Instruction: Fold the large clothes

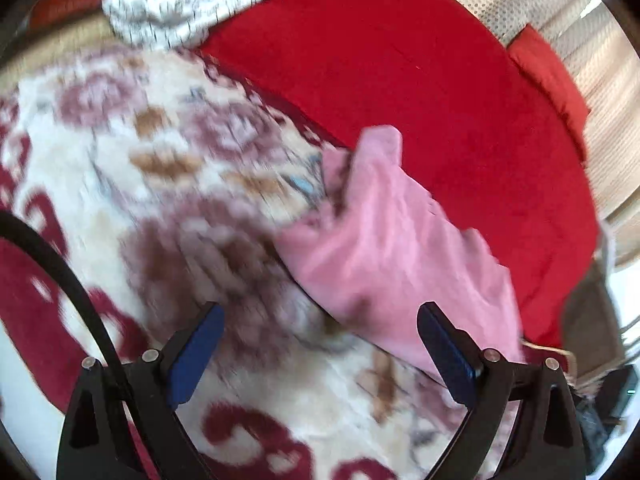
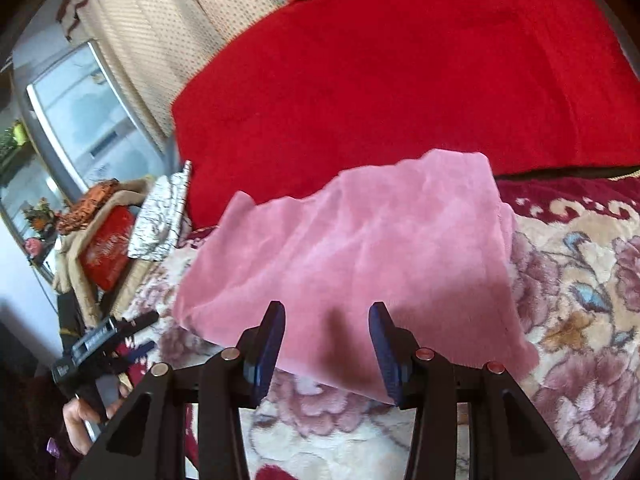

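A pink fleece garment [image 2: 360, 248] lies folded on a floral cream-and-maroon blanket [image 2: 580, 280]. In the left wrist view the garment [image 1: 392, 256] lies ahead and to the right, partly on the red cover. My left gripper [image 1: 320, 320] is open and empty above the blanket [image 1: 140, 152], its right finger near the garment's edge. My right gripper [image 2: 327, 320] is open and empty, its fingertips just above the garment's near edge. The left wrist view is blurred by motion.
A red plush cover [image 2: 400, 72] spreads behind the garment. A white patterned cloth bundle [image 1: 180, 4] lies at the back. A red box [image 2: 108, 248] and a folded patterned cloth [image 2: 160, 216] lie at the bed's left edge. The left gripper and hand [image 2: 92, 360] show low left.
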`<state>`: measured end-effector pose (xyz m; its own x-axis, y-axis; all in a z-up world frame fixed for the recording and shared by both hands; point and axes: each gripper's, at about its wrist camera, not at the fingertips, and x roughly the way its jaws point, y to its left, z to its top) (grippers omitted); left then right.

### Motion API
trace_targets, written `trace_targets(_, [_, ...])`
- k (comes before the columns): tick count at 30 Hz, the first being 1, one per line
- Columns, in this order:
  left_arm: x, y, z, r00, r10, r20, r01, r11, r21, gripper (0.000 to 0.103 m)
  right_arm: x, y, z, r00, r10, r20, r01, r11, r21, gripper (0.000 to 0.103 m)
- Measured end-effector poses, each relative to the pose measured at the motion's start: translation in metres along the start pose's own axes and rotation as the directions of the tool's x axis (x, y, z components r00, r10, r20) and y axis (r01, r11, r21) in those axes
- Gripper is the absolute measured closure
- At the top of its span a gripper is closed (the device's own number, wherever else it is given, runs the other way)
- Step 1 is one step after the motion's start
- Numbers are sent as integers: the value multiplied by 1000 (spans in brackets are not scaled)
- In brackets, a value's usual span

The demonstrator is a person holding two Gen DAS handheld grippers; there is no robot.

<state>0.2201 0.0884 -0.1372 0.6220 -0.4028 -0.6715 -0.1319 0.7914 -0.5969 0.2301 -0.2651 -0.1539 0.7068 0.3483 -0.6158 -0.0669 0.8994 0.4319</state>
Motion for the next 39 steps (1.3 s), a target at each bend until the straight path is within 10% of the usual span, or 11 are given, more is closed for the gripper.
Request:
trace_targets(6, [19, -8, -5, 993, -116, -17, 115, 991, -64, 6, 6, 1, 2, 998, 8, 56, -9, 1000, 14, 56])
trace_targets(12, [48, -3, -5, 995, -94, -11, 92, 984, -153, 12, 59, -19, -3, 991, -83, -102, 89, 994, 56, 75])
trace_targets(17, [64, -13, 6, 997, -68, 36, 71, 993, -99, 33, 65, -28, 0, 992, -57, -116, 68, 994, 90, 76])
trace_targets(23, [74, -17, 9, 994, -78, 74, 83, 994, -72, 32, 63, -36, 1, 992, -4, -127, 18, 993, 114, 76])
trace_targets(29, [70, -20, 9, 991, -76, 106, 80, 996, -37, 78, 62, -40, 0, 990, 23, -136, -5, 992, 129, 77])
trace_targets(34, [52, -55, 9, 980, -74, 186, 41, 984, 175, 84, 61, -47, 1, 987, 65, -145, -41, 985, 166, 77])
trace_targets(39, [45, -107, -11, 969, -86, 232, -25, 899, 438, 85, 60, -54, 2, 982, 116, -151, -83, 975, 208, 77])
